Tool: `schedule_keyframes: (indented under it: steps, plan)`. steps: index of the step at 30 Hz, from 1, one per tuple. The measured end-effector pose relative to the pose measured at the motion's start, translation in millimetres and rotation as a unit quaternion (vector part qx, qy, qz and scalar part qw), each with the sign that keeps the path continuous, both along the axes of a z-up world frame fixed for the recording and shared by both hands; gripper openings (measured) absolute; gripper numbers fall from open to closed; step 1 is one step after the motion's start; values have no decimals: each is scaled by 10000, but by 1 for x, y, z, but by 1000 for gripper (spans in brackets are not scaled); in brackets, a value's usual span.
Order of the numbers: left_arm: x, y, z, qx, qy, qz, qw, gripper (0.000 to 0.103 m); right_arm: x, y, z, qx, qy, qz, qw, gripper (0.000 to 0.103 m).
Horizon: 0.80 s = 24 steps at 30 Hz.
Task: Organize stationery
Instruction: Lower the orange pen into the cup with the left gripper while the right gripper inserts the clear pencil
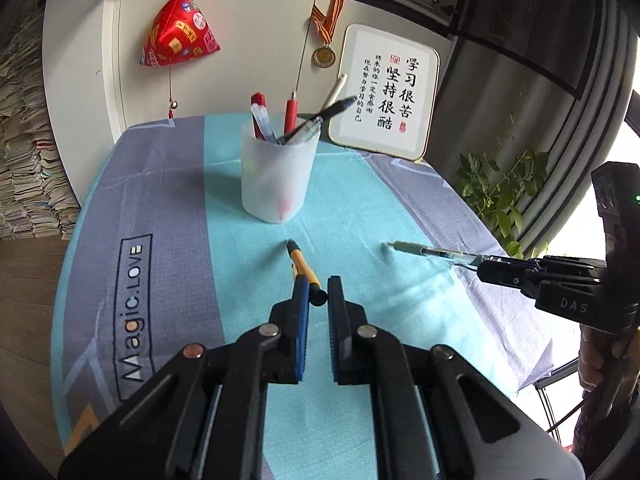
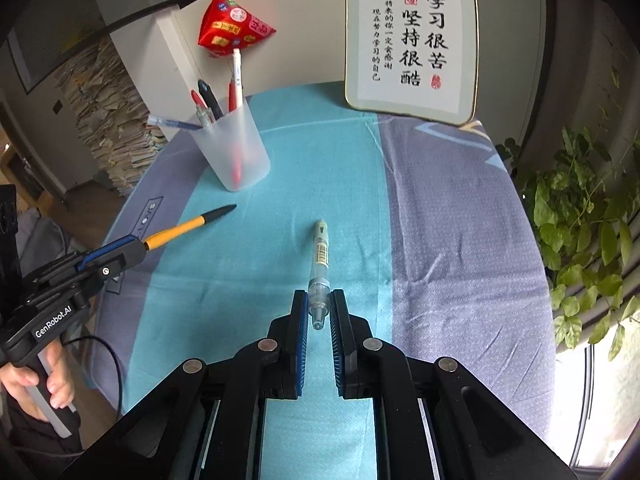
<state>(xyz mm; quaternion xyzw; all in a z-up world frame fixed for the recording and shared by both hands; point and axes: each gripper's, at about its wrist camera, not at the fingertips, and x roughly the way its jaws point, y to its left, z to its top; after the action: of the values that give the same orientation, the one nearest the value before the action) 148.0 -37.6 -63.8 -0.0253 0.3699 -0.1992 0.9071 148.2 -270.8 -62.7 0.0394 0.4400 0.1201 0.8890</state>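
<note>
A frosted white pen cup (image 1: 277,174) with several pens stands on the cloth-covered table; it also shows in the right wrist view (image 2: 232,148). My left gripper (image 1: 318,286) is shut on a yellow pen with black ends (image 1: 303,262), held just above the cloth; the same pen shows in the right wrist view (image 2: 188,226). My right gripper (image 2: 319,300) is shut on a clear pen (image 2: 321,264), seen from the left wrist view too (image 1: 436,252). Both pens point toward the cup.
A framed calligraphy board (image 2: 412,46) leans at the table's back. A red pyramid ornament (image 1: 178,32) and a medal (image 1: 324,56) hang on the wall. A leafy plant (image 2: 580,232) stands right of the table. Stacked papers (image 1: 24,152) lie left.
</note>
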Motion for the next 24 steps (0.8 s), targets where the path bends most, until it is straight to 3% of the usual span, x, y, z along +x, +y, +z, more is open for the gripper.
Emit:
schedule_keyframes:
  steps: [7,13,24]
  plan:
    - [0,13,32,-102,-343,62,9993,7,0,12,44,-94,-537,199,9983,11]
    - [3,20,61,-309,-554,-31,9980,7,3,23,66,-4,-729,367,9967,11]
    - [19,29,132,-591,-1124,-98,9919,7,16,50,129,212,-1354,703,9881,11]
